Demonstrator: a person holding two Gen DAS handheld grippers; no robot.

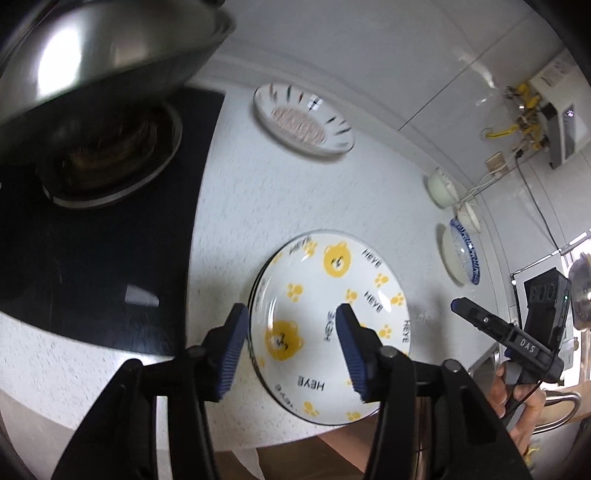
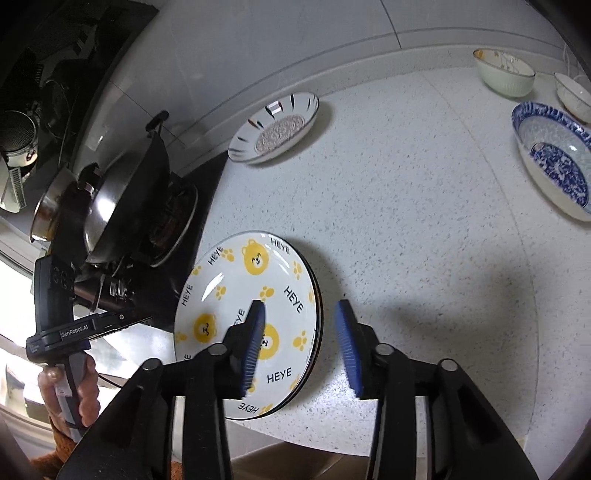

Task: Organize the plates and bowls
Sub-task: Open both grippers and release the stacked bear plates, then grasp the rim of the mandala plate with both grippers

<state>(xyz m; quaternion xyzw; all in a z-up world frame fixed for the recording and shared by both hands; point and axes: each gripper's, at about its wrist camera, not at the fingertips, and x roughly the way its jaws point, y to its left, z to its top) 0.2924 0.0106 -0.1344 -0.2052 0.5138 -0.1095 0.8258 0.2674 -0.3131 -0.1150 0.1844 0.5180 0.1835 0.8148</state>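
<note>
Glossy round bear plate (image 2: 255,317), white with yellow bears, paw prints and black "HEYE" lettering, stacked on another plate near the front edge of a pale speckled stone counter (image 2: 424,221). Above it, left gripper (image 1: 291,347) and right gripper (image 2: 301,341), ridged blue pads spread, pinching nothing. Farther back, shallow striped dish (image 2: 275,127) with a mottled brown centre. Off to the right, blue-patterned bowl (image 2: 554,162), ribbed pale green bowl (image 2: 504,72), small white bowl (image 2: 574,96). Beside the plates, black glass stove (image 1: 99,236) bearing a shiny steel wok (image 2: 122,199); smooth white tiled wall (image 2: 295,33) behind.
</note>
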